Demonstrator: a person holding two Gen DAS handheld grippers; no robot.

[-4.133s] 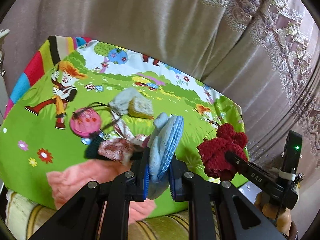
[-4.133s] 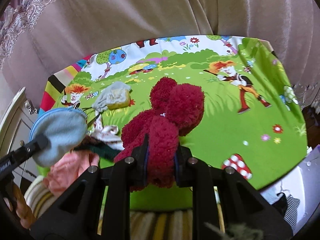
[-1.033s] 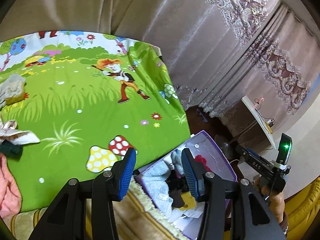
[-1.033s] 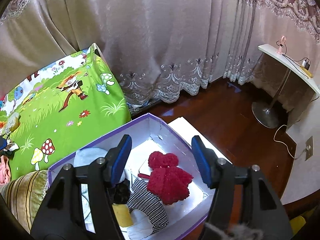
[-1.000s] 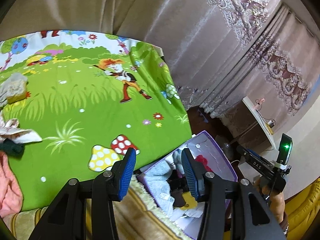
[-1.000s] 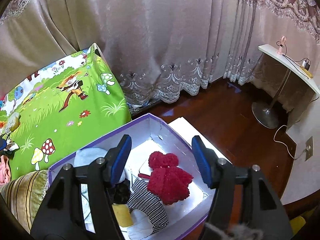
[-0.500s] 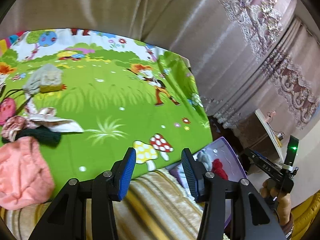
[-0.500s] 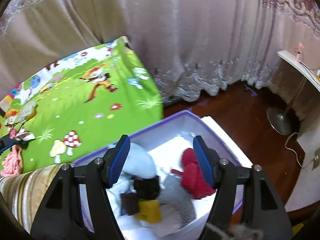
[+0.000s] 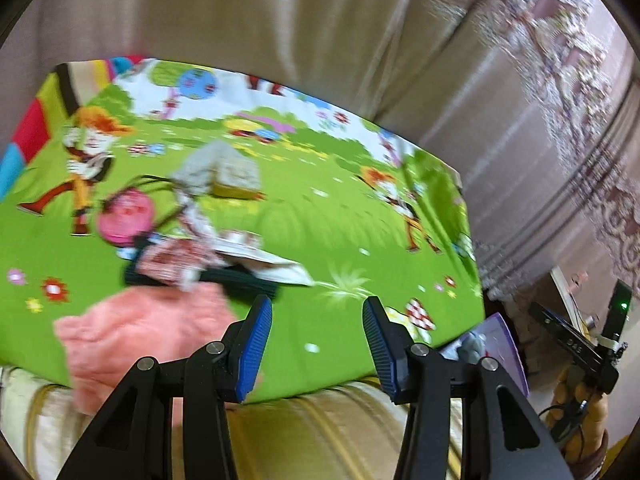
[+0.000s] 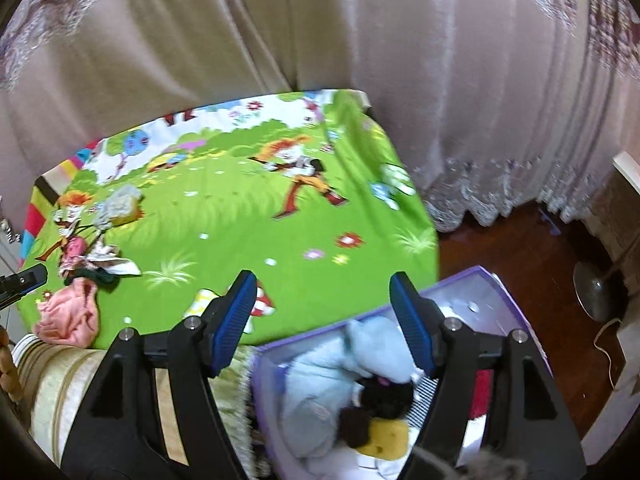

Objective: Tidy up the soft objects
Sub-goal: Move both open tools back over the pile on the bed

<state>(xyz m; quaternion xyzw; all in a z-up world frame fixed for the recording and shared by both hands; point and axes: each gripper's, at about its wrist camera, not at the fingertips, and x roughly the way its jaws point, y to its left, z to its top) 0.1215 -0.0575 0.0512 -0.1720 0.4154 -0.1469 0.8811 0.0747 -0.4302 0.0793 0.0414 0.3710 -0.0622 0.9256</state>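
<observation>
My left gripper is open and empty over the near edge of the green cartoon mat. Just left of it lies a pink fluffy cloth, with a dark green knit piece, a patterned fabric, a pink pouch and a grey-and-yellow soft item behind. My right gripper is open and empty above the purple box, which holds a light blue soft item, a black one, a yellow one and a red one.
The mat covers a bed with a striped beige side. Mauve curtains hang behind. A wooden floor and a stand base lie right of the box. The right gripper also shows in the left wrist view.
Both grippers let go of the blue and red soft items into the box. The left gripper has swung left, back over the pile on the mat. The right view has turned left too.
</observation>
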